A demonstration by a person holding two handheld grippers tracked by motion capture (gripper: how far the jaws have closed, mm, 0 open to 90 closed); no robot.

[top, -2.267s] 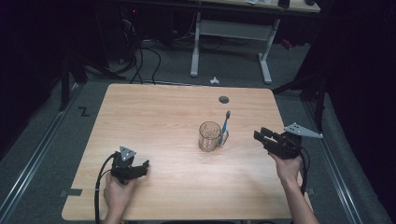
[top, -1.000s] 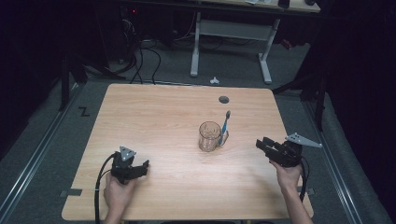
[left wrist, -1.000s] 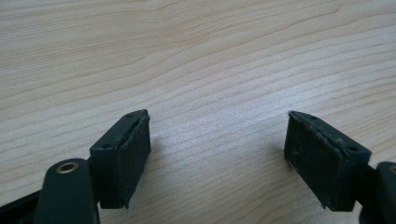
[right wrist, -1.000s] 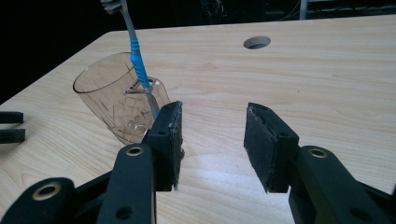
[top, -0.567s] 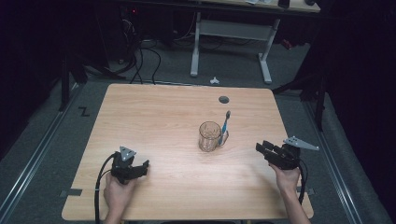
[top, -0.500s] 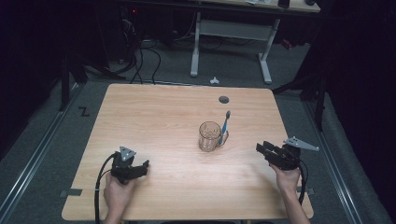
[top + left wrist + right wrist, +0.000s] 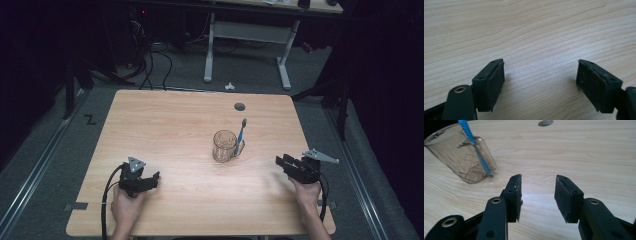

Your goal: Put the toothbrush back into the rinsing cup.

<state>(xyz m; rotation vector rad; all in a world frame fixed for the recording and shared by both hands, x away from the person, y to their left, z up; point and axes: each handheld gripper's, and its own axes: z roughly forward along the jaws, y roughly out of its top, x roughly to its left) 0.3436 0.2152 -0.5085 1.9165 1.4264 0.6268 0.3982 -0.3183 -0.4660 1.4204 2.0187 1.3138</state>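
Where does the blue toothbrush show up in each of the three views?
High view: the toothbrush stands in the clear cup, just right of the table's middle.
Left gripper view: not in it; bare wood lies between the open jaws.
Right gripper view: at upper left, the toothbrush leans in the cup.
Shared landmark: the round dark hole in the tabletop, also at the right gripper view's top edge.

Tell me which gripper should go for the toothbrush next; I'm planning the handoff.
Probably the right gripper: it sits nearer the glass holding the toothbrush, jaws open toward it. The left gripper lies farther off.
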